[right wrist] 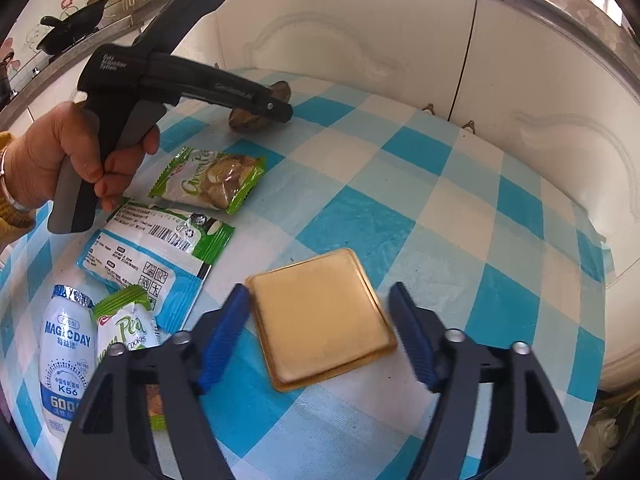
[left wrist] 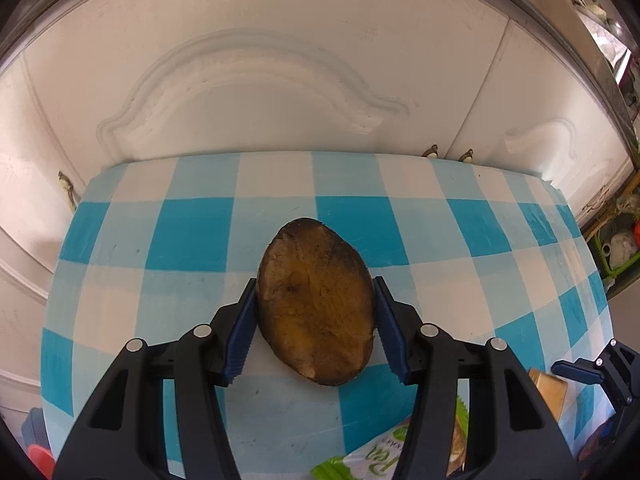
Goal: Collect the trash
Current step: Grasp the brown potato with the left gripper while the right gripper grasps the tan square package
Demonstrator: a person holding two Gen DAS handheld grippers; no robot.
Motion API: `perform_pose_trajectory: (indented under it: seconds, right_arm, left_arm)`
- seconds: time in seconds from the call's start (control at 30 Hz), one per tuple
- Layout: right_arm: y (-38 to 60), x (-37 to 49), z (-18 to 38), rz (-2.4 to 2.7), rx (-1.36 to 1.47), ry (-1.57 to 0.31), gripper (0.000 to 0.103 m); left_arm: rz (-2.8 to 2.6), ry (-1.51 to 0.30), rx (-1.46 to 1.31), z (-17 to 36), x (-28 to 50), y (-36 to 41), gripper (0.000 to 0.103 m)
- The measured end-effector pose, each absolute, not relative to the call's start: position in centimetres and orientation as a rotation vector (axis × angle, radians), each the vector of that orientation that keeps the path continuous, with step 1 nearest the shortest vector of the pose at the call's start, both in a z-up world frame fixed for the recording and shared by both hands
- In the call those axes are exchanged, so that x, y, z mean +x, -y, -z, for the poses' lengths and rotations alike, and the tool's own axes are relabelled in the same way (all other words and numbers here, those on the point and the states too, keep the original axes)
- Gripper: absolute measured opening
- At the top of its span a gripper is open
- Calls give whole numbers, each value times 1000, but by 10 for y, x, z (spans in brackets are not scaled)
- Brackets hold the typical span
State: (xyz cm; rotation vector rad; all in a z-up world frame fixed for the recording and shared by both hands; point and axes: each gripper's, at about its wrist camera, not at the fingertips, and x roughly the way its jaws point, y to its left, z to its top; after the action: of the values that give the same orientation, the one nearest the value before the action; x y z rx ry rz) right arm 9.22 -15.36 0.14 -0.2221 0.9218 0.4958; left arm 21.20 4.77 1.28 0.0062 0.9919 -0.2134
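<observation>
1. White cabinet doors (left wrist: 280, 60) with moulded panels back a table under a blue-and-white checked plastic cloth (right wrist: 400, 184).
2. My left gripper (left wrist: 316, 320) has its blue ribbed pads either side of a brown, rough, oval peel piece (left wrist: 316, 304); touching or not, can't tell.
3. My right gripper (right wrist: 320, 336) is spread wide around a flat gold square tray (right wrist: 320, 316), clear gaps both sides.
4. Left of the tray: a white "MAGICDAY" bottle (right wrist: 66, 356), "K56" on it.
5. A blue-white wrapper (right wrist: 148, 256) with barcode, lying flat.
6. Two green "Green Pea" cookie packets (right wrist: 208, 180), crinkly, one near the peel.
</observation>
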Motion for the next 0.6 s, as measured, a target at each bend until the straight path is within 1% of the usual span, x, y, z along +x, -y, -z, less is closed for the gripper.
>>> perform_pose_trajectory:
  seconds: [0.13,0.33,0.37,0.4,0.6]
  right_arm:
    - [154,92,-1,-489,-218,-916,63]
    - [155,88,-3,-471,-188,-916,62]
    - [155,86,-4,-468,-180,-917,61]
    - [156,83,-5,-463,-171,-915,57]
    - [160,84,-8,-439,-55,-894,58]
  left_arm:
    - [199,-979,-19,-17,205,-59,56]
    - [192,-942,-70,-28,187,-80,56]
    - [191,-933,-76,-30,184,-83,56]
    - [191,-927,-83,-32,180,-86,56]
    - [167,-876,-140,-41,149,-106,56]
